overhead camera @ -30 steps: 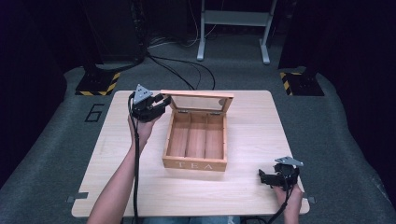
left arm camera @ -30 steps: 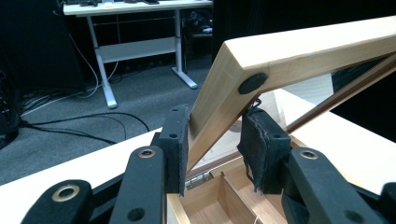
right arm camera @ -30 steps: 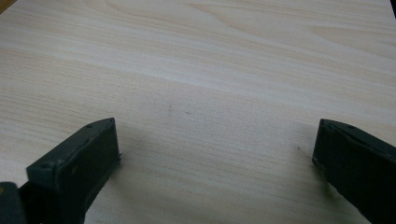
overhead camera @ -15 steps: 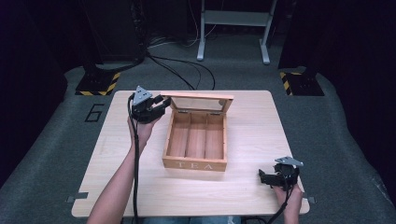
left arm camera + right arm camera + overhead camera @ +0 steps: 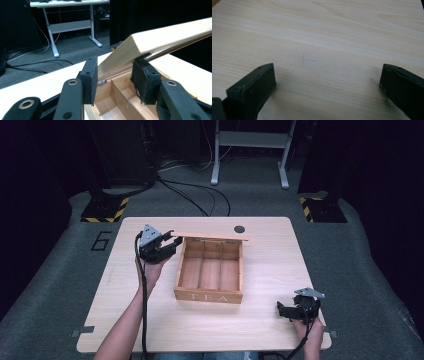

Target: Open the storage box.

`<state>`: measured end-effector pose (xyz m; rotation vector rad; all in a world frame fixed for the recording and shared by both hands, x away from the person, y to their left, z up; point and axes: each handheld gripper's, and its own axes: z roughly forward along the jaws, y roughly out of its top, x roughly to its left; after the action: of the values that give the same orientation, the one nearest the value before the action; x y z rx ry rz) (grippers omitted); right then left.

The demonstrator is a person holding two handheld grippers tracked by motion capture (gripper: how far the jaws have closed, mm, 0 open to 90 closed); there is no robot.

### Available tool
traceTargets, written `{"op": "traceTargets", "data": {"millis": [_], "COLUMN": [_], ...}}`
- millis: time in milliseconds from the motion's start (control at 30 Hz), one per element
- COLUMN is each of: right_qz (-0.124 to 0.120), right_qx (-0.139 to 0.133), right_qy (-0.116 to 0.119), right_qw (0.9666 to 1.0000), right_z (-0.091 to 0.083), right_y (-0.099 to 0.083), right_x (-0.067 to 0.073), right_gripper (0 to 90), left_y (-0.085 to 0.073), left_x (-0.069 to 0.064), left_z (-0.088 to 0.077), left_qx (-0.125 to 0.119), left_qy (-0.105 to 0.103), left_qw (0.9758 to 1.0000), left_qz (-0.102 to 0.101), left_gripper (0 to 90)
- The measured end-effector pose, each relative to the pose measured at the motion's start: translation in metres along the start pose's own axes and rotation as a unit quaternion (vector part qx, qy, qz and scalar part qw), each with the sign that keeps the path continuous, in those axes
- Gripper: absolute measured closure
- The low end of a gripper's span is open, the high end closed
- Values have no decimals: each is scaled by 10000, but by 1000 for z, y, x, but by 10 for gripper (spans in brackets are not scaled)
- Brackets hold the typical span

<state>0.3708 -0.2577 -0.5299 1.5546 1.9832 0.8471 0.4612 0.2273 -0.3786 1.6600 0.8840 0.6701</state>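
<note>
— Where was the open wooden tea box (image 5: pixel 210 275) with three compartments?

— Mid-way across the pale wooden tabletop (image 5: pixel 270 245), its flat wooden lid (image 5: pixel 210 236) raised at the far side.

— And the left gripper (image 5: pixel 167 245)?

— At the lid's left corner. In the left gripper view the lid's corner (image 5: pixel 140 47) sat between the jaws, which had just been opening; one pad touched its underside, the other stood clear.

— The right gripper (image 5: pixel 286 310)?

— Near the tabletop's near right corner, well apart from the box, jaws spread wide over bare wood, holding nothing.
</note>
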Motion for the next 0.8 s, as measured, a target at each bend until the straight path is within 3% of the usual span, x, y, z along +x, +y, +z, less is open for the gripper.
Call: {"op": "traceTargets", "data": {"millis": [233,367,600,667,700,800], "right_qz": [-17,-39,-39,-34,-38,-35], "right_qx": [-6,3,1,2,1,3], "right_qy": [-2,4,4,4,4,3], "right_qw": [10000,10000,10000,10000,10000,10000], "right_z": [0,0,0,0,0,0], "right_y": [0,0,0,0,0,0], "right_x": [0,0,0,0,0,0], "right_gripper": [0,0,0,0,0,0], "left_y": [-18,-38,-73,-80,-86,-93], "left_x": [-10,-16,-18,-19,-21,-21], "left_z": [-10,-13,-14,-13,-11,-10], "left_qx": [87,168,433,503,653,741], "left_qy": [-46,-105,-352,-375,-372,-418], "left_qw": [9999,9997,9984,9980,9972,9963], "left_qz": [98,143,-107,-111,-39,-95], "left_gripper": [526,500,421,410,394,367]}}
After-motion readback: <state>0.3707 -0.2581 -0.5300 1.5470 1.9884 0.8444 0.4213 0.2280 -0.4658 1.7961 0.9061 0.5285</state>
